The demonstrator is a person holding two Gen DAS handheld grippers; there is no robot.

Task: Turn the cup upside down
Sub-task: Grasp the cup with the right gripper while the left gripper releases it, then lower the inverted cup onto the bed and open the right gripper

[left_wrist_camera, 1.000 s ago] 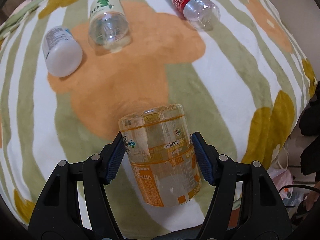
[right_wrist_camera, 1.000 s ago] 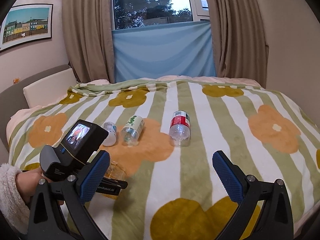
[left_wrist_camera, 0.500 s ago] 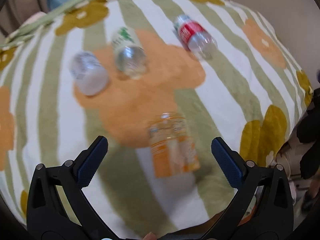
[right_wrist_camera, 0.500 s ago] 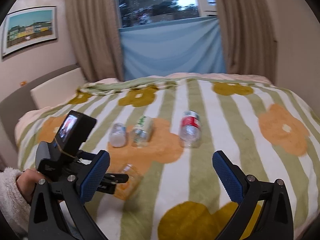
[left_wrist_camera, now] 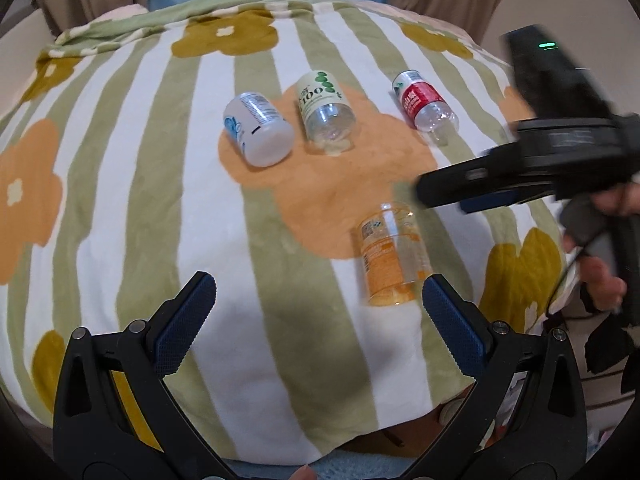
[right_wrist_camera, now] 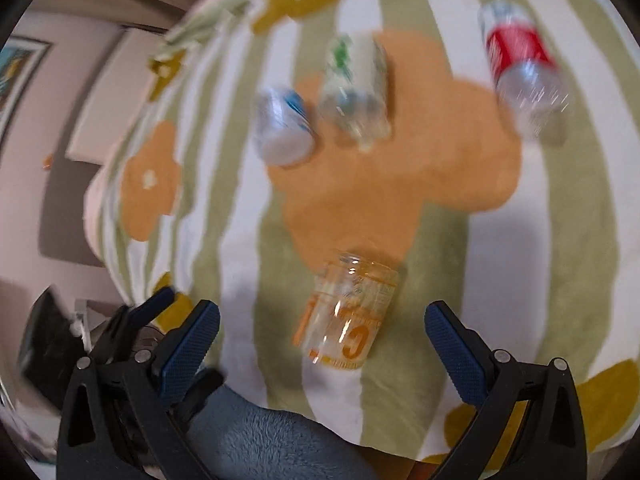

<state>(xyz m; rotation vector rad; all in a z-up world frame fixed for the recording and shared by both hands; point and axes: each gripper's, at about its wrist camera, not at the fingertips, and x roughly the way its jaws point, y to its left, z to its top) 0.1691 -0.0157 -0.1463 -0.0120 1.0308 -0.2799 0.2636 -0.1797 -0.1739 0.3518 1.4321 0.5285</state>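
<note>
A clear cup with an orange label [left_wrist_camera: 394, 254] lies on its side on the striped floral blanket, also in the blurred right wrist view [right_wrist_camera: 350, 316]. My left gripper [left_wrist_camera: 318, 314] is open and empty, drawn back to the near left of the cup. My right gripper [right_wrist_camera: 322, 338] is open and empty, hovering just short of the cup, which lies between and ahead of its fingers. The right gripper also shows in the left wrist view [left_wrist_camera: 532, 172], above and right of the cup.
Three more cut-bottle cups lie on their sides farther back: a white one [left_wrist_camera: 258, 128], a green-printed one [left_wrist_camera: 326, 110] and a red-labelled one [left_wrist_camera: 424, 106]. The blanket's near edge [left_wrist_camera: 360, 436] drops off close to me. A wall and curtains stand behind.
My left gripper opened, let go of the orange cup and pulled back; the cup now lies on the blanket. My right gripper swung down and in over the cup.
</note>
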